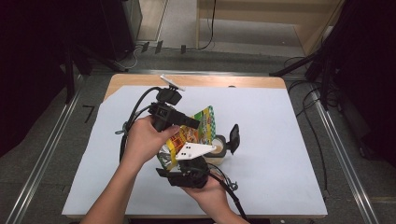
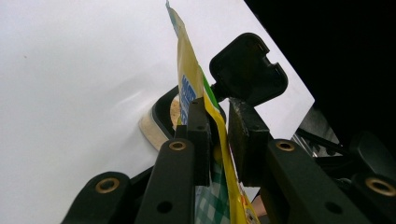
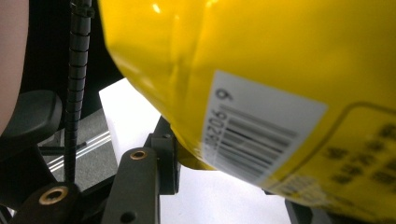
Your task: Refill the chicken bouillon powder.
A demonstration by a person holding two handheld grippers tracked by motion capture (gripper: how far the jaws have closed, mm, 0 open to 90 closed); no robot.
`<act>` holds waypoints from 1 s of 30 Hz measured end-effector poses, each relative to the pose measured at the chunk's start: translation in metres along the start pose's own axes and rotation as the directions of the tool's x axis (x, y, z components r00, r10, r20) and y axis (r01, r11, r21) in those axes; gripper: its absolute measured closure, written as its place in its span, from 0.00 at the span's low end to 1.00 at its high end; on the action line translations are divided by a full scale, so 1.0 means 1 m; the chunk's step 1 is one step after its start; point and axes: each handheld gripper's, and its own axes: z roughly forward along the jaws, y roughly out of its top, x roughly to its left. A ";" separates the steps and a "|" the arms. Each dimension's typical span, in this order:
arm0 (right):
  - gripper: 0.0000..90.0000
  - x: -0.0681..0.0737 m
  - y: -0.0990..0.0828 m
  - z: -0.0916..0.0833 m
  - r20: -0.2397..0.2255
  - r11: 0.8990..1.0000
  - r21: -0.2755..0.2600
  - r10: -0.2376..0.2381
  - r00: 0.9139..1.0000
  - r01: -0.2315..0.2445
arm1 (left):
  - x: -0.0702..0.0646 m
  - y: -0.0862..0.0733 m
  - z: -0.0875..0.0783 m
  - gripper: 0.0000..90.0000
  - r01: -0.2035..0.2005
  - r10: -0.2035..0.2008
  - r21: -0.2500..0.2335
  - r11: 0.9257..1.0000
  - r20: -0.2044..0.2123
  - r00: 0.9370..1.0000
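- Yellow snack pouch [image 1: 194, 133] lifted above the middle of the desk [image 1: 280, 186], just left of centre in the high view, held between both grippers; edge-on and upright at centre in the left gripper view [image 2: 189, 88]; broad yellow back with white barcode label across the upper right of the right gripper view [image 3: 280, 70].
- Left gripper [image 1: 189, 122] gripped by the left hand [image 1: 144, 140] at centre left of the high view; fingers [image 2: 200, 135] clamped on the thin upper edge of the pouch, one pad on each face, only the film between them.
- Right gripper [image 1: 180, 161] below the pouch in the high view, under its grey three-cornered plate [image 1: 194, 150], carried by the right hand [image 1: 210, 191] at bottom centre; one finger [image 3: 163, 154] against the lower rim of the pouch, the other hidden behind the pouch; grip on the bottom of the pouch, pads pressing on it.
- Round tan container [image 1: 219, 145] with black rim and opened black lid [image 1: 234, 137] resting on the desk just right of the pouch; same container [image 2: 161, 121] behind the pouch in the left gripper view.
- White sheet [image 1: 116, 154] covering most of the desk, wooden edge along the top.
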 end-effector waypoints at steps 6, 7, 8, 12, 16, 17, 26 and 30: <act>0.67 0.000 0.000 0.000 -0.007 1.000 -0.003 0.017 1.000 -0.017 | -0.003 0.000 0.000 0.87 -0.007 0.007 0.002 1.000 -0.005 1.000; 0.67 0.000 0.000 0.000 -0.008 1.000 -0.002 0.019 1.000 -0.019 | -0.003 0.000 0.001 0.87 -0.007 0.007 0.001 1.000 -0.005 1.000; 0.67 0.000 0.000 0.000 -0.007 1.000 -0.003 0.019 1.000 -0.019 | -0.004 0.000 0.001 0.87 -0.007 0.007 0.001 1.000 -0.005 1.000; 0.67 0.000 0.000 -0.001 -0.009 1.000 -0.005 0.021 1.000 -0.021 | -0.006 0.000 0.000 0.87 -0.016 0.016 -0.002 1.000 -0.014 1.000; 0.67 0.001 0.000 -0.002 -0.006 1.000 -0.006 0.014 1.000 -0.014 | -0.008 0.000 -0.001 0.87 -0.022 0.022 -0.001 1.000 -0.015 1.000; 0.67 0.001 0.000 -0.002 -0.005 1.000 -0.006 0.013 1.000 -0.013 | -0.008 0.000 -0.001 0.87 -0.022 0.022 -0.001 1.000 -0.015 1.000; 0.67 0.000 -0.001 -0.002 -0.007 1.000 -0.003 0.029 1.000 -0.029 | -0.008 0.002 0.003 0.87 -0.027 0.027 0.007 1.000 -0.020 0.999; 0.67 -0.001 -0.002 -0.003 -0.002 1.000 -0.006 0.028 1.000 -0.028 | -0.010 0.003 0.004 0.87 -0.035 0.035 0.010 0.999 -0.021 0.999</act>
